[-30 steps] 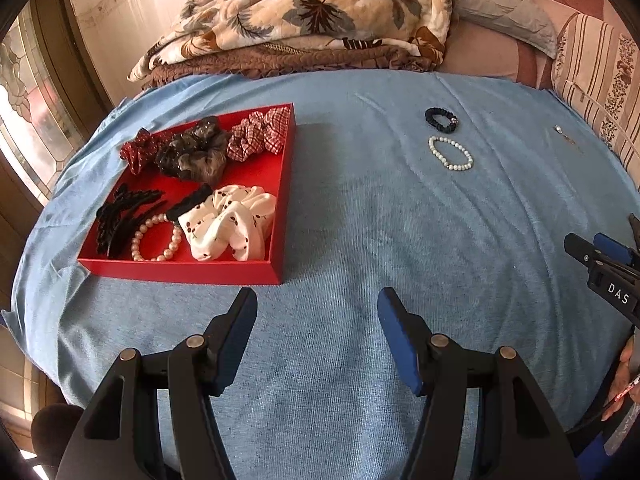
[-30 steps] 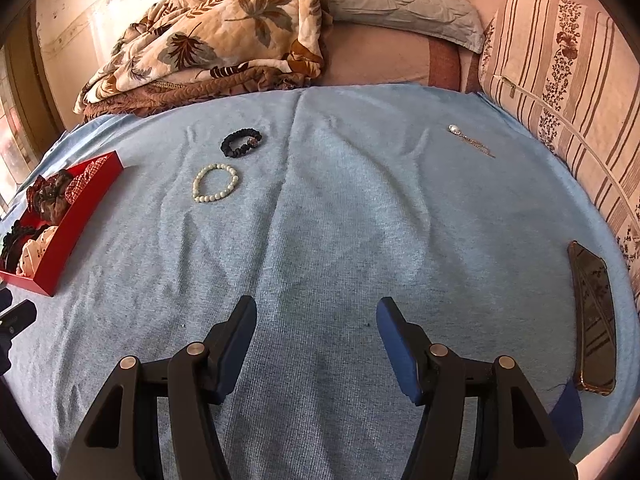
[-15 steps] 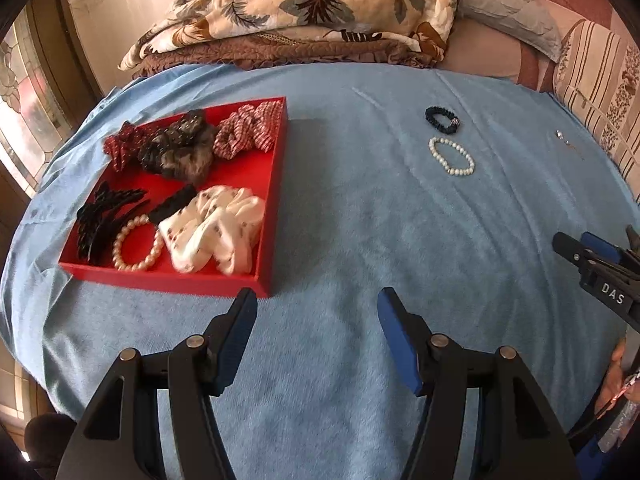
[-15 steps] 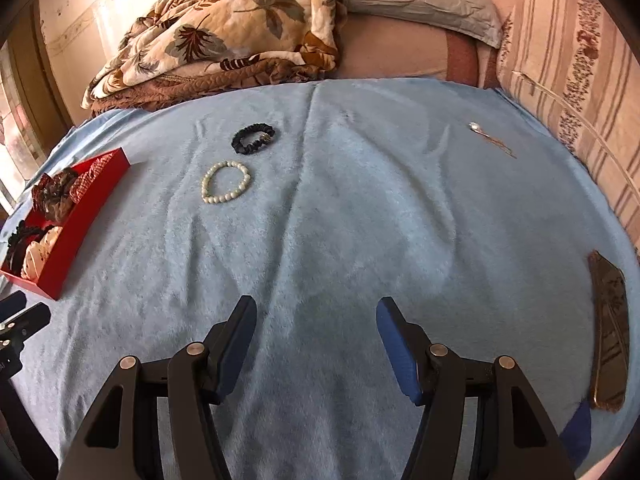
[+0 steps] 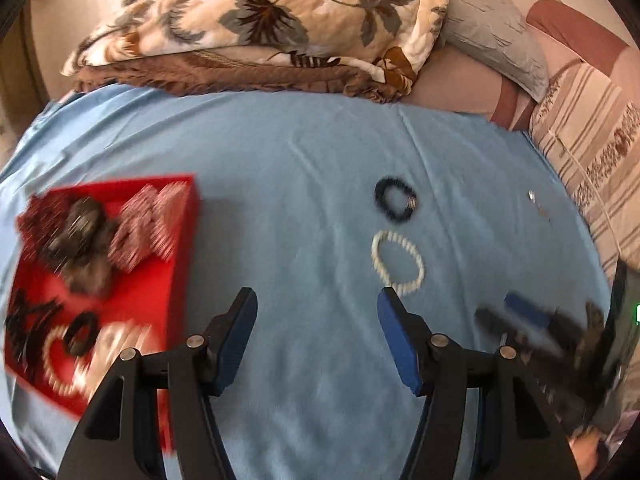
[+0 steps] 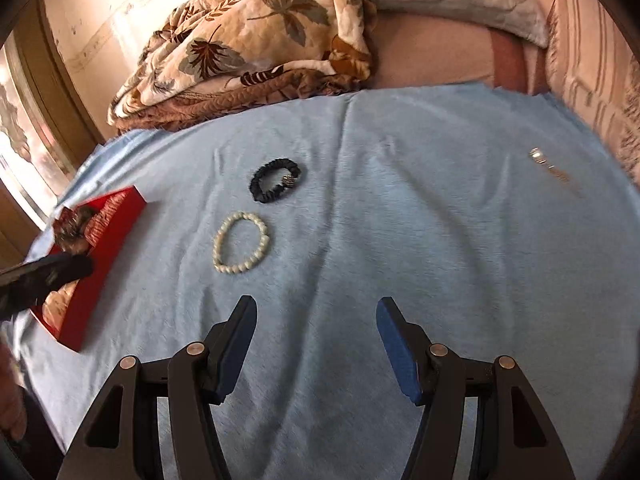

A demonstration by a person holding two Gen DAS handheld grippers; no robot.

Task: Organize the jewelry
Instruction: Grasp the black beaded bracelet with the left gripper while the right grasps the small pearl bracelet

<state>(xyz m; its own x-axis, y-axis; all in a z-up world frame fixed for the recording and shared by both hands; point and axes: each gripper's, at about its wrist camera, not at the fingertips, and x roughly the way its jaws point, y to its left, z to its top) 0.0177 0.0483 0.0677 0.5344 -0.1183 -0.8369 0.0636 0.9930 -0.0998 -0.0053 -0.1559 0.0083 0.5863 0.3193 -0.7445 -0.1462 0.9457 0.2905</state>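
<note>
A white pearl bracelet [image 6: 240,245] and a dark blue bracelet [image 6: 275,179] lie on the blue cloth, also seen in the left wrist view as the pearl bracelet [image 5: 397,263] and the dark bracelet [image 5: 395,199]. A thin silver piece [image 6: 551,166] lies far right. A red tray [image 5: 182,248] at the left holds scrunchies, black clips and a pearl bracelet. My left gripper [image 5: 314,334] is open and empty, just right of the tray. My right gripper [image 6: 314,334] is open and empty, a little short of the pearl bracelet.
A folded leaf-print quilt [image 5: 272,24] and pillows [image 5: 496,36] lie along the far side of the bed. A striped cushion [image 5: 592,152] is at the right. The red tray also shows at the left of the right wrist view [image 6: 108,248].
Both grippers have moved forward and toward the two loose bracelets, which now sit nearer in both views. The tray has slid to the left of the left wrist view. Both stay open.
</note>
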